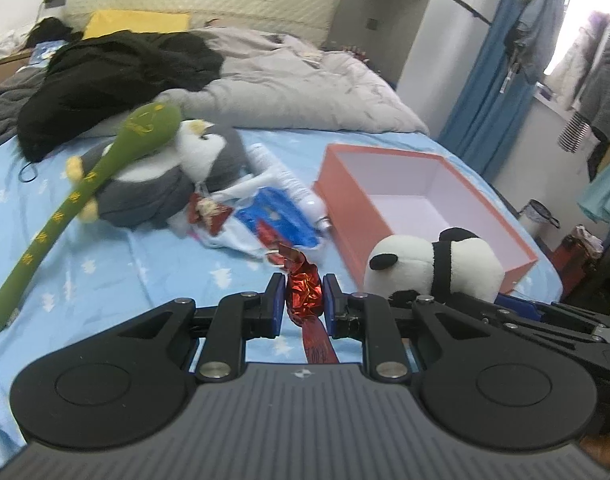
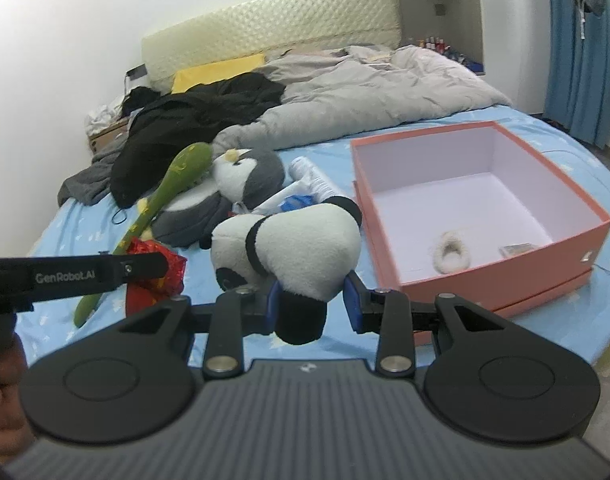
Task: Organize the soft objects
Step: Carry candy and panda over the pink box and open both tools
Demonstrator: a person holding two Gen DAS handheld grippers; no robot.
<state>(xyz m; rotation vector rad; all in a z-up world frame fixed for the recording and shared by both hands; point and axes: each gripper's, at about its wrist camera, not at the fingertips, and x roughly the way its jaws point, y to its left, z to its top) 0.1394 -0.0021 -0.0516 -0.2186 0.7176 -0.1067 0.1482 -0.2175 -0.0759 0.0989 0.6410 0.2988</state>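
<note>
1. While both loads hang above the bed, the left gripper pinches a crinkled red foil ornament, the right gripper a black-and-white plush panda.
2. Carrying step, I judge: next, release both into the open pink cardboard box at right.

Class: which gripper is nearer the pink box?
Right. The right gripper, holding the panda, sits just beside the pink box; the left gripper is farther.

White letters on the black side of the left gripper, seen from the right wrist, say "GenRobot.AI". The green plush snake has yellow marks along it, maybe letters, but they are too blurry to read.
</note>
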